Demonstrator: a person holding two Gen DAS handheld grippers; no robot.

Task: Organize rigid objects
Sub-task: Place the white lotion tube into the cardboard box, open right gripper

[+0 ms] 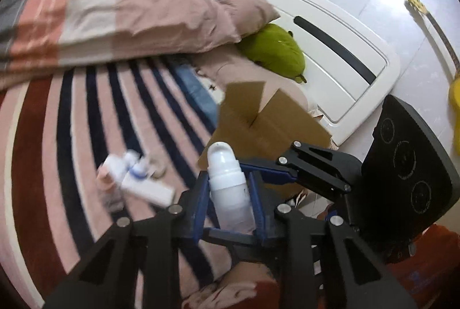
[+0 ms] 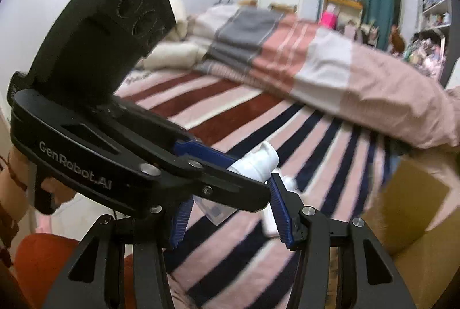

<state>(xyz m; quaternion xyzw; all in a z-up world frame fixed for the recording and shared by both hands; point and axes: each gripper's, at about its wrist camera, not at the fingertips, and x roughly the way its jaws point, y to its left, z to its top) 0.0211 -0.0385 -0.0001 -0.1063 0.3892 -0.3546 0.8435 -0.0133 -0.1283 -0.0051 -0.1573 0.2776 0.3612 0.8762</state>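
Left gripper (image 1: 228, 191) clamped on white bottle (image 1: 227, 179) above striped bed (image 1: 86, 122), near cardboard box (image 1: 267, 119); right gripper (image 2: 230, 211) jaws apart, nothing clearly held.

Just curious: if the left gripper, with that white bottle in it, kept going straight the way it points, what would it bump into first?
Probably the cardboard box, which sits right beyond the white bottle clamped in the left gripper. Depth is hard to judge here.
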